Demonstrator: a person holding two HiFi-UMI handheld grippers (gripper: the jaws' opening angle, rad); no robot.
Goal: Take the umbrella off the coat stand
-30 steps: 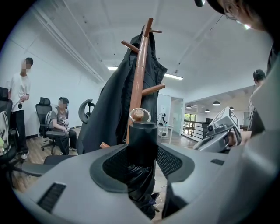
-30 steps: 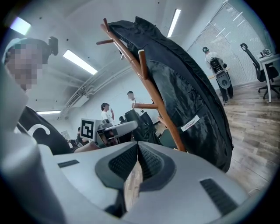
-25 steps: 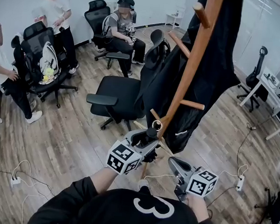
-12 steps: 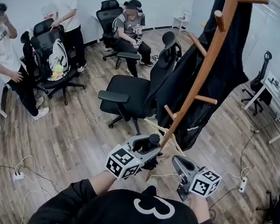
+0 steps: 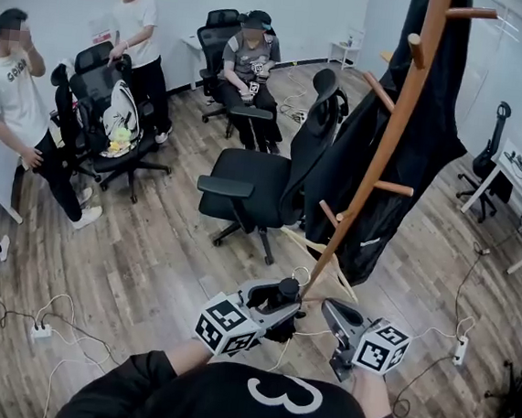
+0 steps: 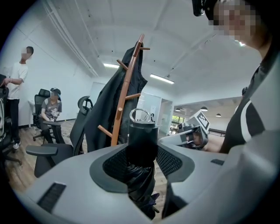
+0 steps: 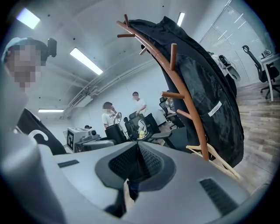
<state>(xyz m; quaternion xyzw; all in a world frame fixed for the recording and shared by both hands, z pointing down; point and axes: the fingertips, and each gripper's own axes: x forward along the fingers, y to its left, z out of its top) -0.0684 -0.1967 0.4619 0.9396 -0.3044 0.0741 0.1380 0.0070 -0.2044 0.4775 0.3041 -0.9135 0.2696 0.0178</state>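
In the head view, the left claw (image 5: 275, 299) is low in the middle, closed round a black folded umbrella (image 5: 286, 289) whose metal ring (image 5: 301, 273) points toward the foot of the wooden coat stand (image 5: 385, 156). The umbrella hangs on none of the pegs. It is held just beside the lower part of the pole. The right claw (image 5: 335, 314) is close on the other side and holds nothing. A black coat (image 5: 425, 127) hangs on the stand, and a pale wooden hanger (image 5: 325, 254) leans at its base. A black office chair (image 5: 259, 180) stands just left of the stand. Further back, two people stand at the left and one sits.

In the left gripper view, the jaws are clamped on the umbrella (image 6: 142, 146) just below its cap, with its folded fabric bunched beneath and the ring (image 6: 141, 115) upright on top. The coat stand (image 6: 124, 94) with the coat (image 6: 105, 109) rises behind it, apart from the umbrella. The right claw (image 6: 191, 132) shows to the right.

In the right gripper view, the right claw (image 7: 138, 151) has its jaws together with nothing between them. The stand (image 7: 186, 94), coat (image 7: 212, 87) and hanger (image 7: 216, 158) are at the right.
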